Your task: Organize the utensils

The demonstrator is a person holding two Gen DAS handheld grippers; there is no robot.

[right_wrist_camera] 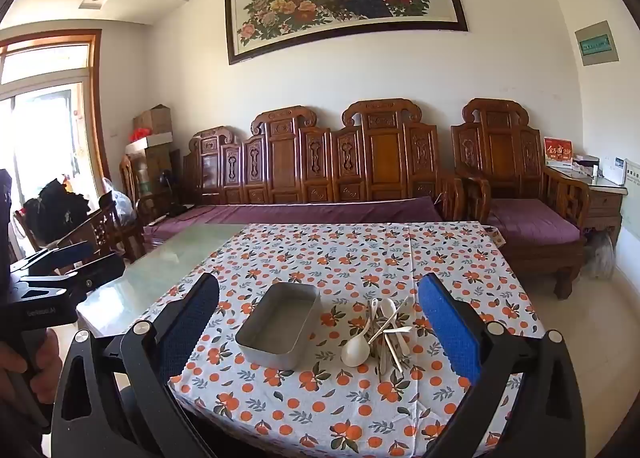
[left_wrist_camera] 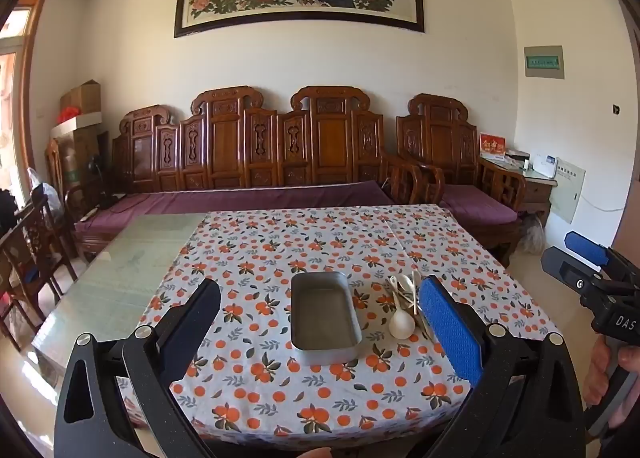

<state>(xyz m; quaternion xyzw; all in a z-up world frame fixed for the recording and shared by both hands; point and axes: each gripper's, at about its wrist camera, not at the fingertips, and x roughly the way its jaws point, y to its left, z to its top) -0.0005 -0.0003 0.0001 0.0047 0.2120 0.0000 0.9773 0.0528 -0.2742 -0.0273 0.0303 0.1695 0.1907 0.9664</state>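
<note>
**Low centre of both views: both grippers spread, nothing picked yet**

Bottom of the right wrist view, right gripper (right_wrist_camera: 318, 322) has its black arms w/ blue textured pads spread wide, nothing between them; it hangs above the near table edge, tilted a bit down. Left gripper (left_wrist_camera: 320, 322) is the same: spread wide, empty, framing the tin in its own view.

Just beyond, centre frame, an empty grey rectangular metal tin (right_wrist_camera: 279, 324) sits on the white tablecloth printed w/ oranges (right_wrist_camera: 400, 258). Just beside it, to frame right & not touching as far as I can tell, lies a loose pile of utensils (right_wrist_camera: 386, 332): a white ceramic soup spoon (right_wrist_camera: 356, 346) nearest the tin, plus pale chopsticks & slim metal pieces crossed over each other.

Likely step: first pick, right side, since the pile sits closer to that pad.

Tips:
- Take the top or outermost piece first; crossed sticks will drag neighbours.
- Approach along a handle's long axis, pads across the narrow width.
- Spoon bowl is round & slick, so grip the handle.
- Left gripper could steady the tin during drop-in.
</note>
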